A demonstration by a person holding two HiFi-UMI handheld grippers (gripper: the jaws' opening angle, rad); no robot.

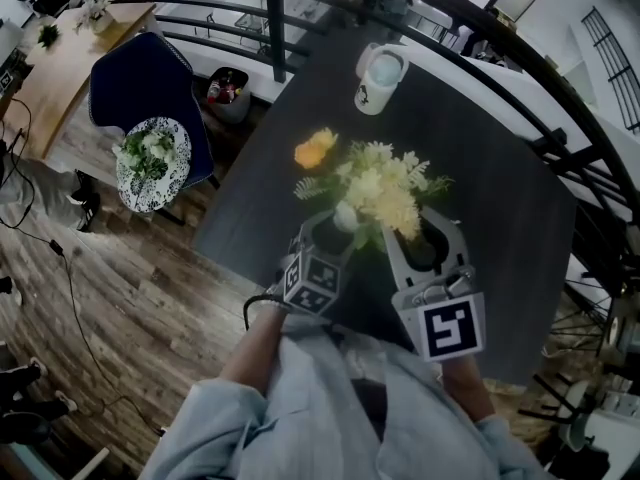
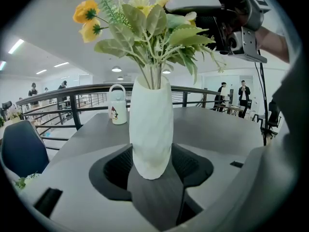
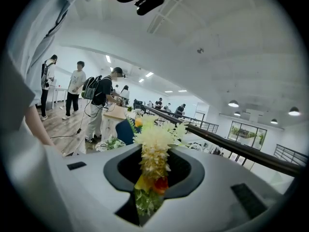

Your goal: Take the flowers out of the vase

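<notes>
A white ribbed vase [image 2: 151, 124] stands on the dark table [image 1: 480, 168], and my left gripper [image 2: 152, 166] is shut on its lower body. The bunch of cream and yellow flowers [image 1: 385, 190] with green leaves rises from its mouth, and one orange bloom [image 1: 314, 151] leans out to the left. In the head view my left gripper [image 1: 335, 225] sits below the bunch and the vase is mostly hidden under the blooms. My right gripper [image 1: 421, 230] is shut on part of the bunch, with a cream spiky flower [image 3: 155, 146] and leaves pinched between its jaws at bloom height.
A white lidded mug [image 1: 380, 74] stands at the table's far side. The table's left edge drops to a wooden floor with a blue chair [image 1: 150, 83] and a small round table [image 1: 152, 164] bearing greenery. A black railing [image 2: 72, 100] runs behind. People stand far off.
</notes>
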